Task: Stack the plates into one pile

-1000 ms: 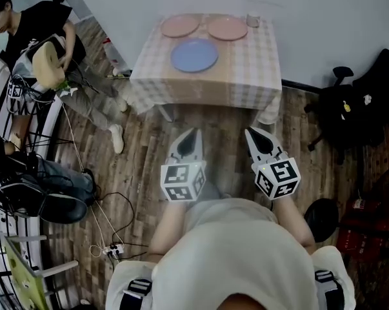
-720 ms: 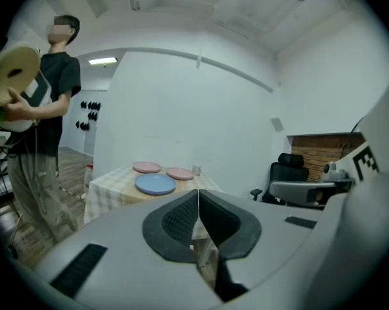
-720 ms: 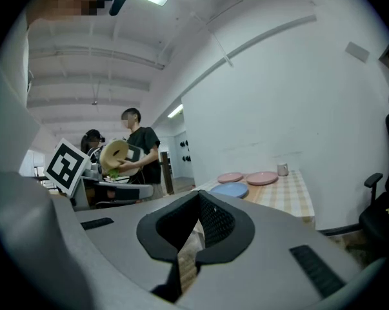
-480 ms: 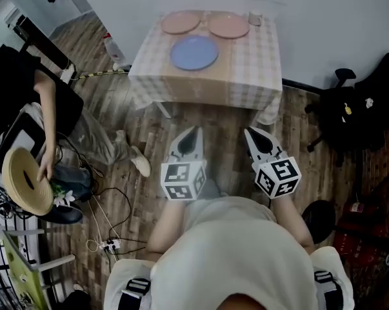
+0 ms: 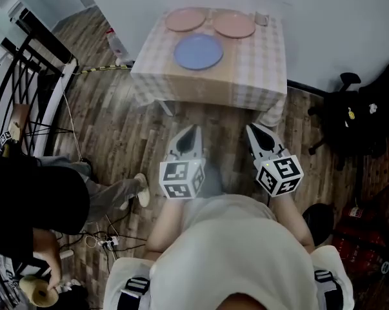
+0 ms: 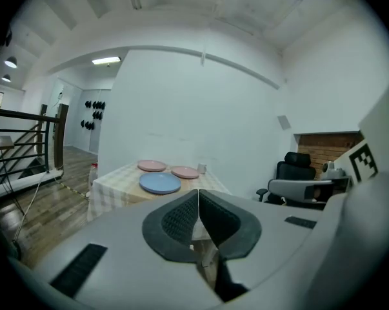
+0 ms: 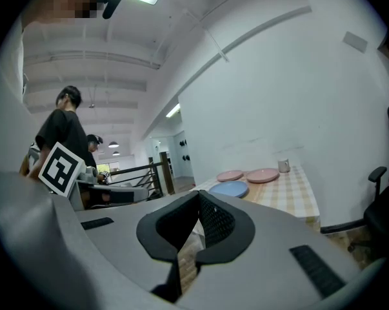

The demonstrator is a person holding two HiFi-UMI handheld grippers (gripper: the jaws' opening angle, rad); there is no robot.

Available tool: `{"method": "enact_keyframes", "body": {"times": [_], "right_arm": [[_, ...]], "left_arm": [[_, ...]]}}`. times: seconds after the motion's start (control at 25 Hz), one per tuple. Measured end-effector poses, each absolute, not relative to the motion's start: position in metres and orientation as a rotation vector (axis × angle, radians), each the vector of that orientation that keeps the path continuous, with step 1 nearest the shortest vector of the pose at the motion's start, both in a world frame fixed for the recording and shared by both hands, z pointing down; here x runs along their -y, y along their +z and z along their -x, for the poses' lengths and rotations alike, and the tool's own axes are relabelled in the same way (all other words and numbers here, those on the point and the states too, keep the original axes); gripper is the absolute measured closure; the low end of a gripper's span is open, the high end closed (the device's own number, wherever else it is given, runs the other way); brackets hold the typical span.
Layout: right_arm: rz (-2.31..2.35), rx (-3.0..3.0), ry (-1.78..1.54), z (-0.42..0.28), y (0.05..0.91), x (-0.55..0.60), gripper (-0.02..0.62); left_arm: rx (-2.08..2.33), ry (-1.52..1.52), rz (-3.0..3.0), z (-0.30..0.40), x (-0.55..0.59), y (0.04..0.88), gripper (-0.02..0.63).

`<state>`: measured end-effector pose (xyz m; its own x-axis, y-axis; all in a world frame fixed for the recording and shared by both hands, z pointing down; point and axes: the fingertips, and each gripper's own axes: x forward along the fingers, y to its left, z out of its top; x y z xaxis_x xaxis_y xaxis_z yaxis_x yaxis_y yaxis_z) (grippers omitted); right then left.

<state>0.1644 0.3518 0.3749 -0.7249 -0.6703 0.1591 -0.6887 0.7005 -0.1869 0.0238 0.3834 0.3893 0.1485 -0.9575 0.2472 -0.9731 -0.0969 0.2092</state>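
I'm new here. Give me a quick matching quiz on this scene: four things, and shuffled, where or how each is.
1 blue plate; 2 cup; 3 left gripper; 4 office chair.
A on the floor, right of the table; B shut and empty, short of the table; C table's far edge, toward the right; D nearest the table's front edge.
Pairs: 1-D, 2-C, 3-B, 4-A.
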Motion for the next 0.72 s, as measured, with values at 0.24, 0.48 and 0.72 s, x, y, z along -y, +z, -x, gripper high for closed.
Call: {"method": "enact_keyframes", "body": {"times": [0.24, 0.48, 0.72], "right_arm": [[-1.143, 2.816, 0.363, -0.156, 0.377, -0.326, 0.595], [-1.156, 2.798, 0.353, -0.139, 0.382, -0.288, 0.595], [-1.165, 2.776, 0.336, -0.117, 0.381, -0.239, 0.595]], "left_arm": [[1.843, 0.075, -2.125, -0.016, -0.356, 0.392, 0.6], [1.832, 0.075, -2.118, 0.004, -0.316, 0.4, 0.6], [1.815, 0.06, -2.108, 0.03, -0.266, 0.402, 0.6]]}}
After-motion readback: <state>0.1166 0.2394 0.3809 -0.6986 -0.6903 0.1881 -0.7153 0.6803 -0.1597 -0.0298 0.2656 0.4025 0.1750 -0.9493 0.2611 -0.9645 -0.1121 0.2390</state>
